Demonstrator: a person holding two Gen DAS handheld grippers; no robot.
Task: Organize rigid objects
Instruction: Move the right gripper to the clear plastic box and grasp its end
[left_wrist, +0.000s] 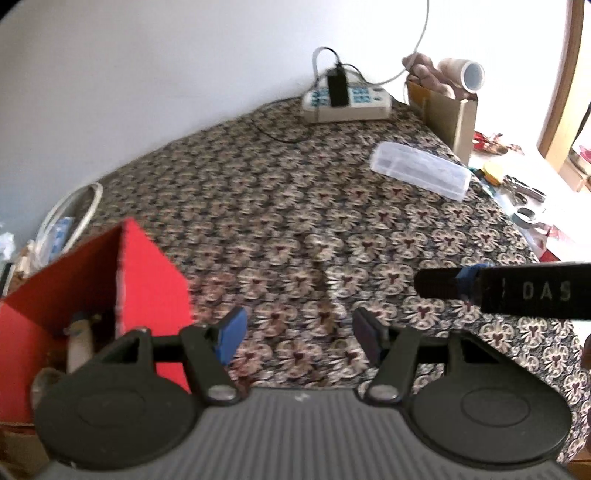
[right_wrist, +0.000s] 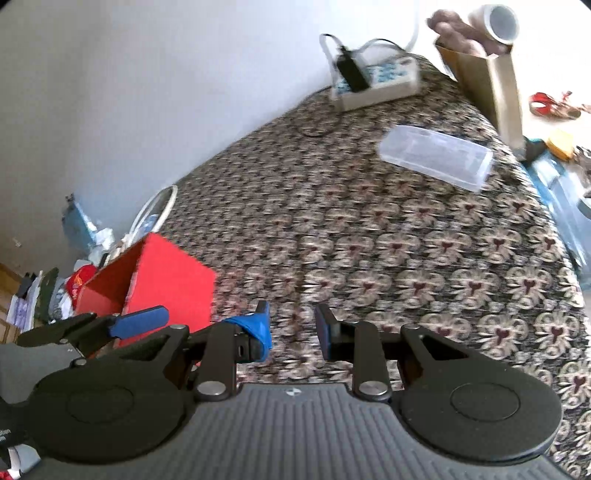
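Observation:
A clear plastic case lies closed on the patterned tablecloth at the far right, also in the right wrist view as the clear case. A red open-topped box stands at the near left with a pale roll inside it. My left gripper hangs over the cloth just right of the red box, open with nothing between its fingers. My right gripper is beside it, its jaws a small gap apart and empty. Its black finger reaches in from the right in the left wrist view.
A white power strip with a black plug stands at the far edge by the wall. A cardboard box holding rolls is at the back right. Tools and clutter lie beyond the table's right edge. More clutter lies left of the red box.

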